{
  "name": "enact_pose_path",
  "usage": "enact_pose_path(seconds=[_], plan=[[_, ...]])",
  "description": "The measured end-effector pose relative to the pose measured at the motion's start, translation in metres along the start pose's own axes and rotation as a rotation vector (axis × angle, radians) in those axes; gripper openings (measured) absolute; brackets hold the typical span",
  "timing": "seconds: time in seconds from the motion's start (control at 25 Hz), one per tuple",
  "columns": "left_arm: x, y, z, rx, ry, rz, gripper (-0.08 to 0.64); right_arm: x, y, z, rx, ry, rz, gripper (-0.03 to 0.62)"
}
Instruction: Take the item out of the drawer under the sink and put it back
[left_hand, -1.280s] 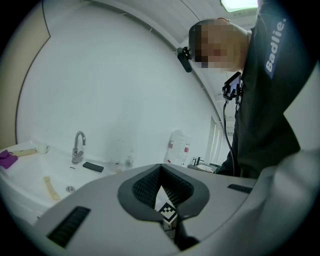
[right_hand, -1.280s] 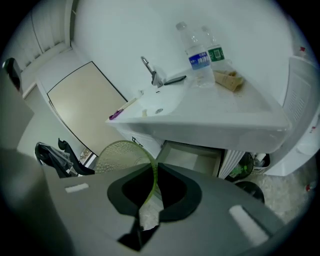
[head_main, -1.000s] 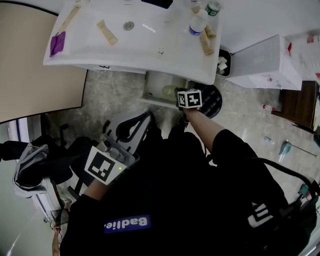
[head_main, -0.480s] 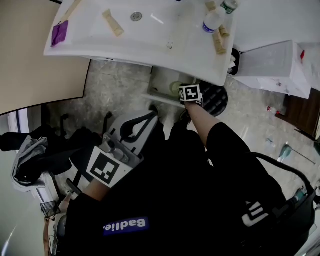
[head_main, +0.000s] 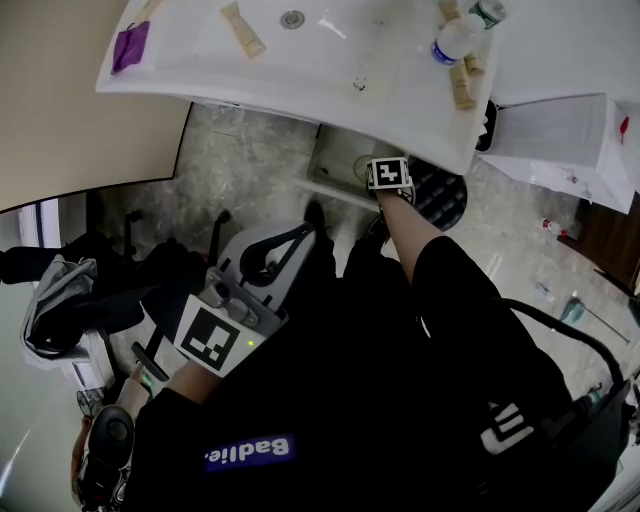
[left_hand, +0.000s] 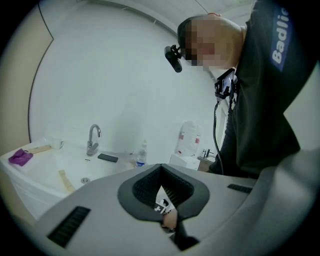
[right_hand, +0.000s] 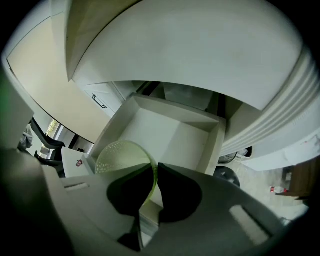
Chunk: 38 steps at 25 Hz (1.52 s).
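Right gripper (right_hand: 154, 172) is clamping the rim of a pale green round dish (right_hand: 120, 155), holding it at the open drawer (right_hand: 172, 135) under the sink (head_main: 300, 60). Left gripper (left_hand: 160, 172) is hanging near left, jaws together, empty

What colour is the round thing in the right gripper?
Pale green, see-through, with tiny dots; the right gripper view shows the round dish best.

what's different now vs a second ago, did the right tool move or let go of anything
The right tool, still shut on the rim of the pale green dish, has sunk closer to the open drawer under the sink. Nothing was taken or let go. The left tool stays shut, empty, about where it was; the sink and what lies on it are unmoved.
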<state>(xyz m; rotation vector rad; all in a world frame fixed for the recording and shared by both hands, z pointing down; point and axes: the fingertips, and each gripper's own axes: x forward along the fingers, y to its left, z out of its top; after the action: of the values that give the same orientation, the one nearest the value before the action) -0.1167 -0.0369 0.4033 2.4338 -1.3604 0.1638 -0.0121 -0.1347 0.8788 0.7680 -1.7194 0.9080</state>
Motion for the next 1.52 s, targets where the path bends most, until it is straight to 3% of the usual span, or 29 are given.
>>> enact_pose_path(seconds=[0.64,0.92,1.16,1.52], plan=[[-0.01,-0.002,-0.011,-0.013,0.034,0.017,0.006,0.012,-0.002,0.0,-0.028,0.014,-0.009,0.03],[-0.01,-0.005,-0.011,-0.006,0.036,0.016,0.006,0.009,0.004,0.004,-0.033,0.004,0.032,0.04],[-0.01,-0.014,-0.001,-0.002,-0.003,-0.004,0.006,-0.017,0.007,0.001,-0.073,-0.011,0.008,0.055],[-0.001,-0.026,0.023,-0.003,-0.088,-0.059,0.006,-0.085,0.024,0.003,-0.144,-0.14,0.089,0.055]])
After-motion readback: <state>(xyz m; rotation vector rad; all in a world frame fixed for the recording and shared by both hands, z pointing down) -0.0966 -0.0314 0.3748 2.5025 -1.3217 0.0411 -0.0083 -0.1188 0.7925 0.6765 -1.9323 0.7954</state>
